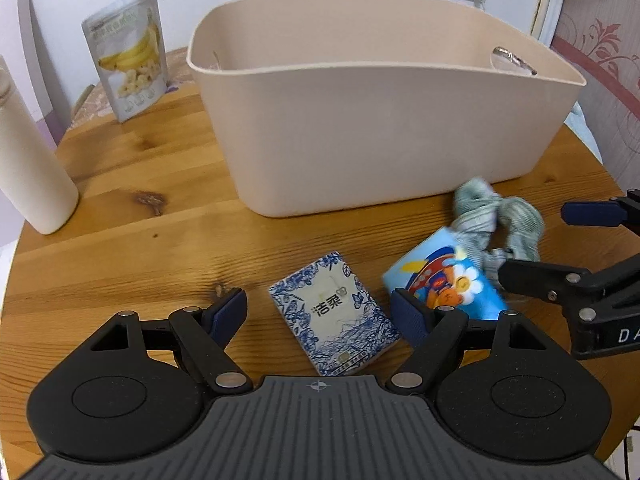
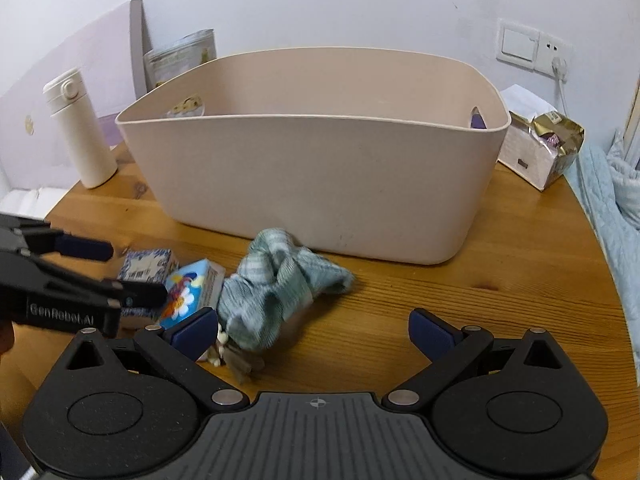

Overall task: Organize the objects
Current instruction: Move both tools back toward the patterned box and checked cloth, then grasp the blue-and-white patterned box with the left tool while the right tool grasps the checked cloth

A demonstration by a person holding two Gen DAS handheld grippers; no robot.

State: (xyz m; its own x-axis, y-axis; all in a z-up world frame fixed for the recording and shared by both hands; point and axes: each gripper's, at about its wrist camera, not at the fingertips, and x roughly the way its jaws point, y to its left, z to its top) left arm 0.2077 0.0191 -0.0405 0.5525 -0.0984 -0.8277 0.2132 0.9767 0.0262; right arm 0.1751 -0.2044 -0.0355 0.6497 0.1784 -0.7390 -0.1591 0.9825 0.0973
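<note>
- Our left gripper [image 1: 320, 312] is spread wide and holds nothing; the tissue pack [image 1: 334, 314] lies flat on the table [image 1: 140, 240] between its fingers, neither pad touching it as far as we can tell.
- Our right gripper [image 2: 314, 332] is also wide open and empty. The cloth [image 2: 276, 280] lies crumpled just ahead of it, nearer its left finger, close to the front wall of the bin [image 2: 320, 184].
- The blue carton [image 1: 444, 280] sits between pack and cloth, touching the cloth and very near the left gripper's right finger.
- We judge the step in hand to be picking up the loose items for the bin. To do it well, we should centre the pack between the left pads, come low enough to catch its sides, and keep the right finger from nudging the carton.
- For the cloth, we would shift the right gripper left and close over the bunched middle, since a loose edge may slip out.
- With both grippers so near, we would lift one at a time to avoid a clash.
- The left view alone shows the banana pouch [image 1: 128, 52] clearly; both views show the bottle [image 1: 28, 160].
- Only the right view shows the torn package [image 2: 540, 148] beside the bin. Neither view shows the bin's floor.
</note>
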